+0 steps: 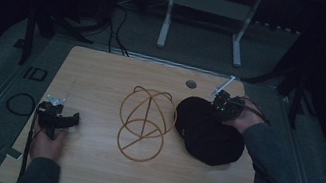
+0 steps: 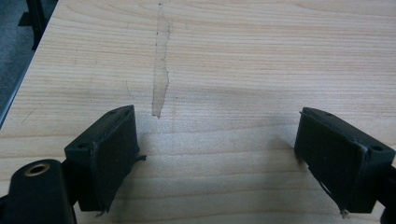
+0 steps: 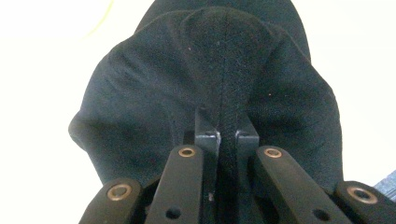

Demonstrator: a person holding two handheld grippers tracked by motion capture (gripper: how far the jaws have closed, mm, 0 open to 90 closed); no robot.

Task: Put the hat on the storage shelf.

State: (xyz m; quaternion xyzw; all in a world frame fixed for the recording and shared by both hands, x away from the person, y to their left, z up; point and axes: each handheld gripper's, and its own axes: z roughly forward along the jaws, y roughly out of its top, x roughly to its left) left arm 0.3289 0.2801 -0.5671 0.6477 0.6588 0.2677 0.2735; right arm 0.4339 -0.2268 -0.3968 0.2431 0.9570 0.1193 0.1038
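Observation:
A black cloth cap (image 1: 207,132) lies on the right half of the wooden table (image 1: 103,71). My right gripper (image 1: 223,106) is at the cap's far edge. In the right gripper view its jaws are shut on a fold of the cap (image 3: 219,70), and the black fabric bunches between the fingertips (image 3: 227,133) and hangs beyond them. A wire stand of tan hoops (image 1: 144,121) sits at the table's middle, just left of the cap. My left gripper (image 1: 76,119) rests near the left edge, lying flat and pointing right. Its jaws stand wide open (image 2: 217,154) over bare wood.
A strip of old tape residue (image 2: 161,60) marks the wood ahead of the left gripper. A round cable hole (image 1: 191,84) lies in the table's far part. A white frame (image 1: 206,8) stands on the floor behind, and a coiled cable (image 1: 21,103) lies left of the table.

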